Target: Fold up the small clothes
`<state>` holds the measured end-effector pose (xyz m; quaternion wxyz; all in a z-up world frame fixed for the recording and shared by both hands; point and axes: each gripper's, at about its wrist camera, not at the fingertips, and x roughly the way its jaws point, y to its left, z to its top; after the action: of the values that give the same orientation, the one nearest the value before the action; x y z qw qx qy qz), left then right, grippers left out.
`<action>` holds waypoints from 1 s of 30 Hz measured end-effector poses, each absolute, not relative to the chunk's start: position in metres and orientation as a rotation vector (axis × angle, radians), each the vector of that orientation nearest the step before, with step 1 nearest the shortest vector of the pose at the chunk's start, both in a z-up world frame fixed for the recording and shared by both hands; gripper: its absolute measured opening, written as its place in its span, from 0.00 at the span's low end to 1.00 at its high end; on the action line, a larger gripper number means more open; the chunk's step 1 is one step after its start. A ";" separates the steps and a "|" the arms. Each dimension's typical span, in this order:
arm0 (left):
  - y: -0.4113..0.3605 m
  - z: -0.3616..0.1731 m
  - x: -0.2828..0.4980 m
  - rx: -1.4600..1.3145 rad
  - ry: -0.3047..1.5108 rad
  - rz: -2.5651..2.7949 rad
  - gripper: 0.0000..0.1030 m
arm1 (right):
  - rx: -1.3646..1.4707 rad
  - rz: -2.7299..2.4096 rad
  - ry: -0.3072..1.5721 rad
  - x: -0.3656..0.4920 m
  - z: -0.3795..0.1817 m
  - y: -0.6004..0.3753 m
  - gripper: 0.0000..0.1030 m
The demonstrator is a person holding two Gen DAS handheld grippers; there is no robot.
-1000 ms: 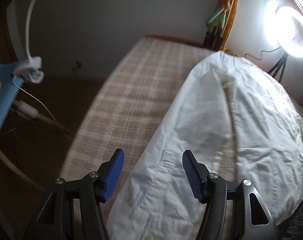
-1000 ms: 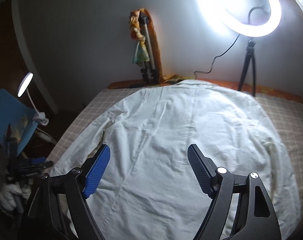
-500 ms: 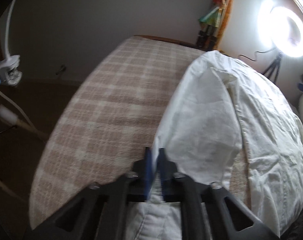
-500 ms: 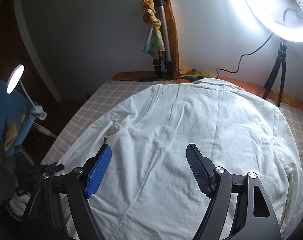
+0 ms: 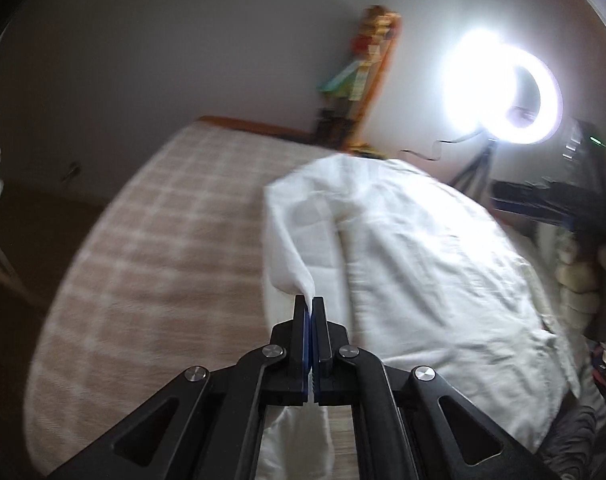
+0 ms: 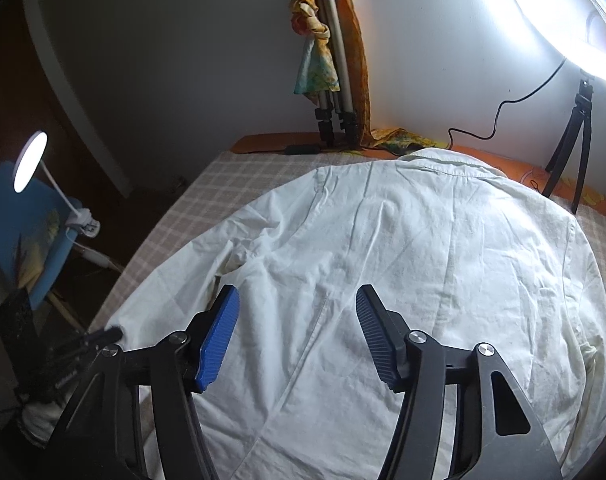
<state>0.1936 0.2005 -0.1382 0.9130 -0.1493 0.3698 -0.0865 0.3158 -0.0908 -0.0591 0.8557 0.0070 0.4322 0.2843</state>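
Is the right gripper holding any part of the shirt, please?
No, the right gripper hovers with jaws wide apart above the shirt.

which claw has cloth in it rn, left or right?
The left claw: shut on an edge of the white shirt, lifting it. The right claw is open above the shirt, gripping nothing.

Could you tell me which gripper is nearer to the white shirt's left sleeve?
Left. The left gripper is clamped on the sleeve; the right gripper hovers open above the shirt's back.
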 end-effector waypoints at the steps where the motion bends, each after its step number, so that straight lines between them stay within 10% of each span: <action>1: 0.190 -0.135 0.194 -0.299 0.760 -0.209 0.00 | 0.025 0.597 0.910 0.317 -0.058 -0.094 0.58; 12: 0.067 -0.148 0.188 -0.057 0.839 -0.462 0.02 | 0.060 0.648 0.992 0.349 -0.078 -0.093 0.58; 18: 0.066 -0.146 0.175 -0.028 0.853 -0.502 0.39 | 0.052 0.708 1.078 0.366 -0.110 -0.067 0.47; 30: 0.152 -0.137 0.119 -0.042 0.829 -0.265 0.56 | 0.129 0.825 1.206 0.403 -0.139 0.009 0.41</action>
<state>0.1193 0.1523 -0.1370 0.9065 -0.0204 0.4017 -0.1286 0.4028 0.0091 -0.1391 0.7428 0.0590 0.5504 0.3767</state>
